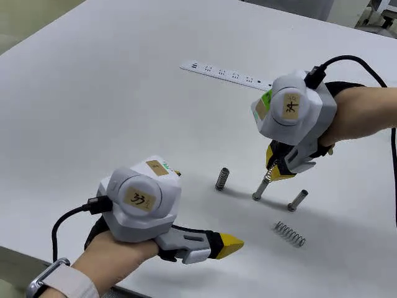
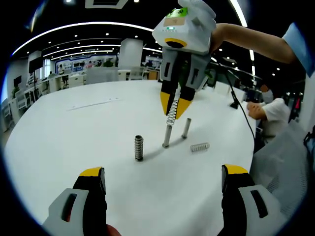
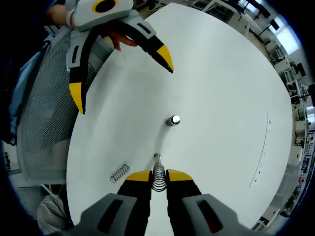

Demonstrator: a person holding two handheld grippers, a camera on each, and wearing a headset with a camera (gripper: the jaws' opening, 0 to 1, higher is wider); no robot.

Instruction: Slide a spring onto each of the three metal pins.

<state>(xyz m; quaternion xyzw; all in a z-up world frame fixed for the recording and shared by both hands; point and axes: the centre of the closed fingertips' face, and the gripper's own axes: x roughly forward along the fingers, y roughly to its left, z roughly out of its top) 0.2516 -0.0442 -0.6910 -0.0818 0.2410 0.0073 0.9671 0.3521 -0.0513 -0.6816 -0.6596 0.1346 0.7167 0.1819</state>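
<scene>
The right gripper (image 1: 276,171) is clenching a spring (image 1: 268,178) between its yellow tips and is pointing down, with the spring hanging below the tips. The spring's lower end is sitting right at the top of the middle pin (image 1: 260,189); whether it is already over the tip is hard to tell. In the head view, the sleeved pin (image 1: 222,179), standing at 10 o'clock from the middle pin, is already wearing its own spring. The bare pin (image 1: 298,200) is standing at 4 o'clock, near the middle one. A loose spring (image 1: 289,233) is lying flat on the white table (image 1: 124,93) at 5 o'clock. A white power strip (image 1: 226,74) is lying well apart at 11 o'clock. The left gripper (image 2: 162,171) is hovering at 8 o'clock with its jaws spread wide, grasping nothing and facing the pins.
</scene>
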